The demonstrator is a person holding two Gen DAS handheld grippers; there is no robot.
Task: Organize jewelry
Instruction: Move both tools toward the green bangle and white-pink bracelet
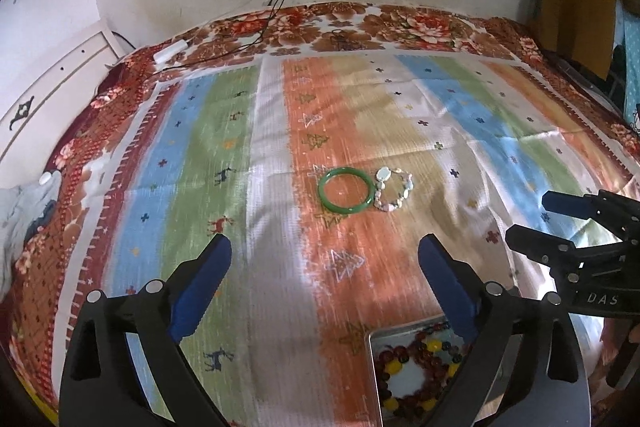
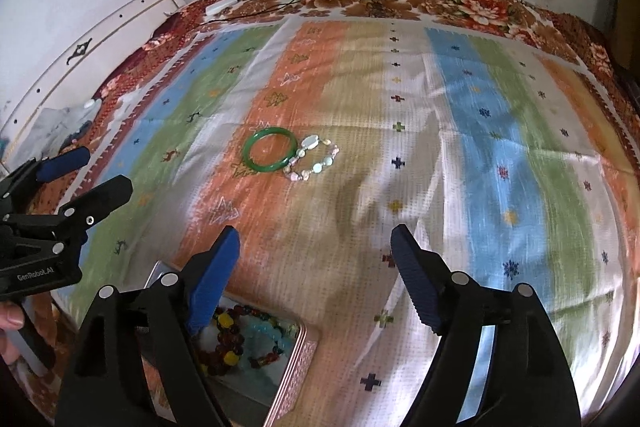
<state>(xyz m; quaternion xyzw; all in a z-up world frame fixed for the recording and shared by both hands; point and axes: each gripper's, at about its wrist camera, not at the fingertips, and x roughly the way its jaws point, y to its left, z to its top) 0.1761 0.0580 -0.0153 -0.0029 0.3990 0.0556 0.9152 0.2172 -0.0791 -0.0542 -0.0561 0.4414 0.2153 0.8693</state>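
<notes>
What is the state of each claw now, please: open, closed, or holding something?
Left claw: open, holding nothing.
Right claw: open, holding nothing.

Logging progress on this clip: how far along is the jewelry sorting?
Done: beaded bracelets already lie in the metal tin. In hand: nothing; the left hand-held gripper and right hand-held gripper are both open and empty. Left: the green bangle and the pale stone bracelet, side by side on the striped cloth.
</notes>
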